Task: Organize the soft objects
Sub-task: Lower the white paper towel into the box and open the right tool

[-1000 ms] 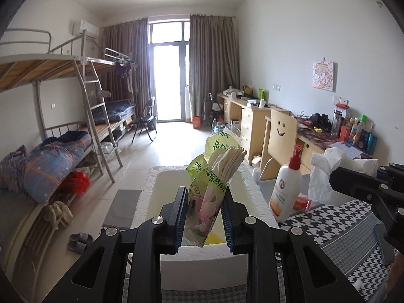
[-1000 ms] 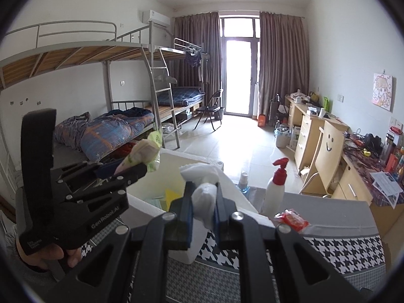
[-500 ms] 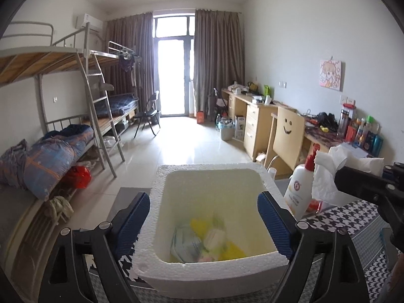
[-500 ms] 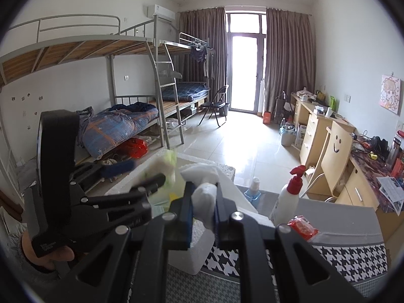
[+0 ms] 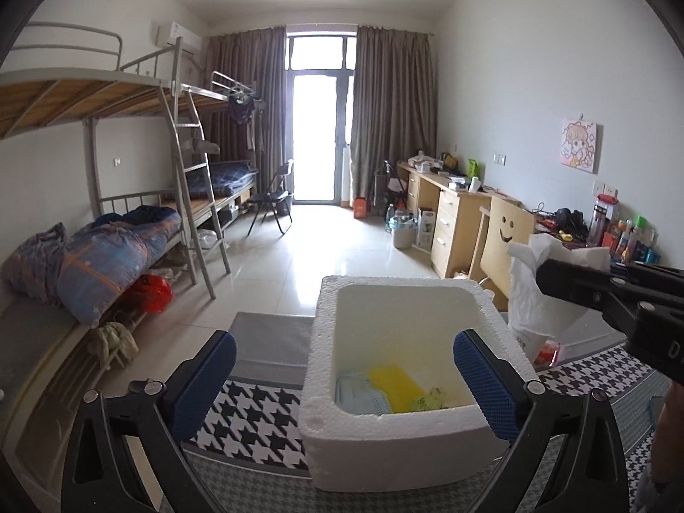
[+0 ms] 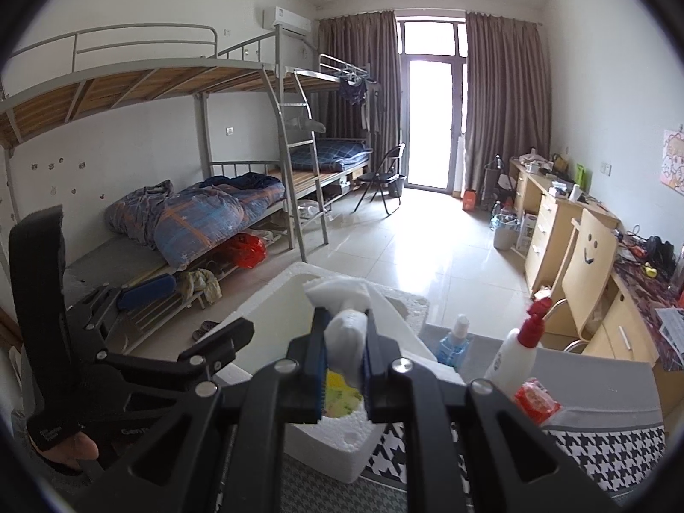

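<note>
Right hand-held gripper [image 6: 342, 367], clamped on a white tissue wad [image 6: 347, 337], hangs directly above the foam box [image 5: 325, 384]; left hand-held gripper [image 5: 342, 380] is opening, empty.

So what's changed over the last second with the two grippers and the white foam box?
The left gripper let go of the green-and-pink packet: its jaws are opening, nothing between them, and a green packet now lies in the white foam box beside the yellow pack. The right gripper stays clamped on the white crumpled tissue. The white pump bottle with the red top has not moved.
</note>
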The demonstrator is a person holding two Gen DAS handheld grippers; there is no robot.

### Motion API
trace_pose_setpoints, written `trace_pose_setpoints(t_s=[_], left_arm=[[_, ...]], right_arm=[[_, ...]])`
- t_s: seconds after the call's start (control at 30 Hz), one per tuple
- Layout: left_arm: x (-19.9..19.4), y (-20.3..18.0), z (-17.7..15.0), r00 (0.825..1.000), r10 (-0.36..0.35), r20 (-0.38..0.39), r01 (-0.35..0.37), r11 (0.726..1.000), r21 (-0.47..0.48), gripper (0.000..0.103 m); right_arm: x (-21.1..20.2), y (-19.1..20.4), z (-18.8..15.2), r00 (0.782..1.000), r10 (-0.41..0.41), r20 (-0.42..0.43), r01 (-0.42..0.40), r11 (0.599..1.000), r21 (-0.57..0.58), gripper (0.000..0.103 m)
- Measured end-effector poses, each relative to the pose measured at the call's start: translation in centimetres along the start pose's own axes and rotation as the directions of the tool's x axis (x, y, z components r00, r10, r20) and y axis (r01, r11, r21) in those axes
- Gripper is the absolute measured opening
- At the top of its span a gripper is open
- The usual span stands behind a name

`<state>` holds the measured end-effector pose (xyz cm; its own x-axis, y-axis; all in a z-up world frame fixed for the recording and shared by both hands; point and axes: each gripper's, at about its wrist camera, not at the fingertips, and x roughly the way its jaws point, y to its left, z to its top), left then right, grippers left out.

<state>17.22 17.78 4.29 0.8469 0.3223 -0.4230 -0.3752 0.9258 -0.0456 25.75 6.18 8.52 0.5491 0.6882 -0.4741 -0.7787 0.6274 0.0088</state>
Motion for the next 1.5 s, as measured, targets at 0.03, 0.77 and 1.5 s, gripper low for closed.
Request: trace_pose_setpoints(t_s=[0.03, 0.77, 1.5], left_arm=[[-0.1, 0.1, -0.1, 1.0, 0.001, 0.0, -0.001, 1.0, -0.004, 0.102], [-1.0, 2.8, -1.3, 0.998, 0.068, -0.005, -0.068, 0.997, -0.026, 0.102], [-2.4, 2.1, -1.6, 0.998, 0.066, 0.004, -0.066, 0.998, -0.009, 0.102]], right_arm=[[0.1, 0.1, 0.1, 1.0, 0.006, 0.002, -0.006, 1.0, -0.001, 0.016], [5.8, 1.3, 0.3, 0.992, 0.072, -0.107, -0.071, 0.997, 0.014, 0.019], [4.1, 0.1, 0.7, 0.993, -0.032, -0.111, 0.033, 0.999, 0.006, 0.078]])
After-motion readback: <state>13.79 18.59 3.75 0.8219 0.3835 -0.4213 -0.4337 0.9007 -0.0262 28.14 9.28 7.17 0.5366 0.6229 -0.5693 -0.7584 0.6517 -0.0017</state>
